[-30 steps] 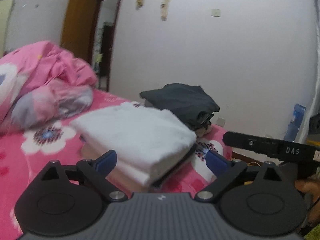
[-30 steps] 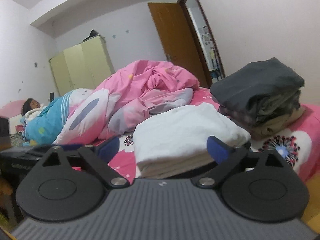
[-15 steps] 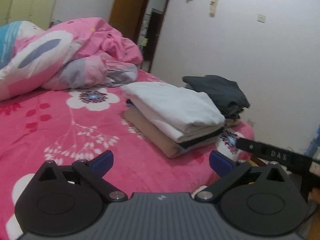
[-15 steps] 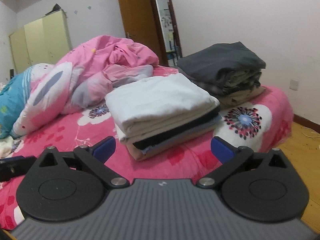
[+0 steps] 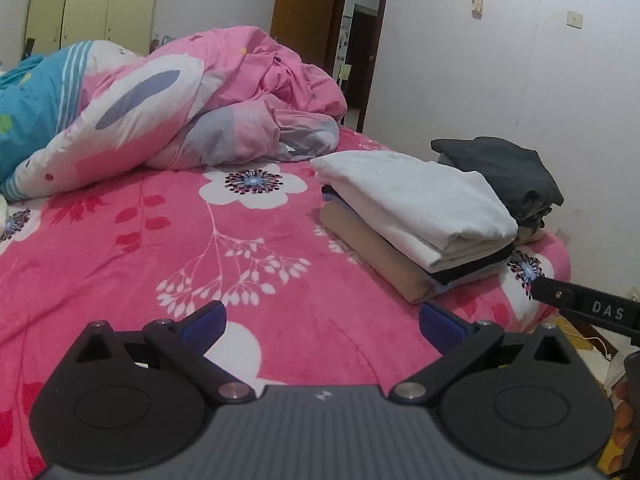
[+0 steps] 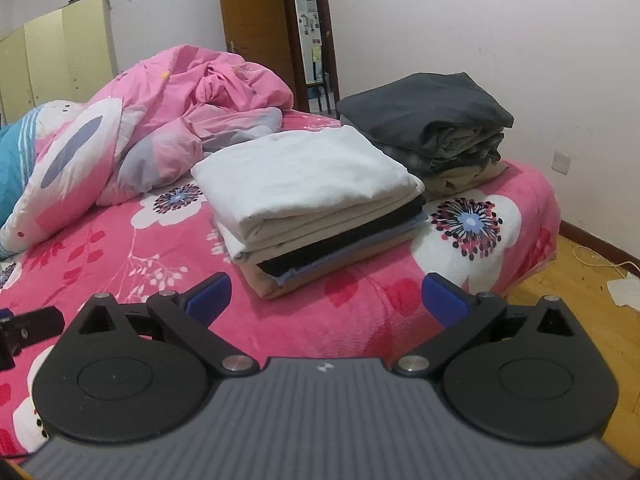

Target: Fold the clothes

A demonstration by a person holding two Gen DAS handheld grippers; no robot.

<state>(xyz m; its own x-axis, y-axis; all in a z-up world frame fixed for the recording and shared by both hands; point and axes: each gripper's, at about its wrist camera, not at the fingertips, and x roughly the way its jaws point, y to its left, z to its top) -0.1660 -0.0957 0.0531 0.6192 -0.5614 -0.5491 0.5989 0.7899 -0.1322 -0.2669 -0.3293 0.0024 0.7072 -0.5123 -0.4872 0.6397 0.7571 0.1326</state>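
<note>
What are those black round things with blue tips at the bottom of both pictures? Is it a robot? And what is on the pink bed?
No robot: a person holds a grabbing tool in each hand, and each tool carries a camera looking out along its two blue-tipped fingers. One picture comes from the left gripper, the other from the right gripper. Both are open and hold nothing. On the pink flowered bed sit two stacks of folded clothes: one with a white piece on top, and behind it one with a dark grey piece on top. A crumpled pink quilt lies further back.
</note>
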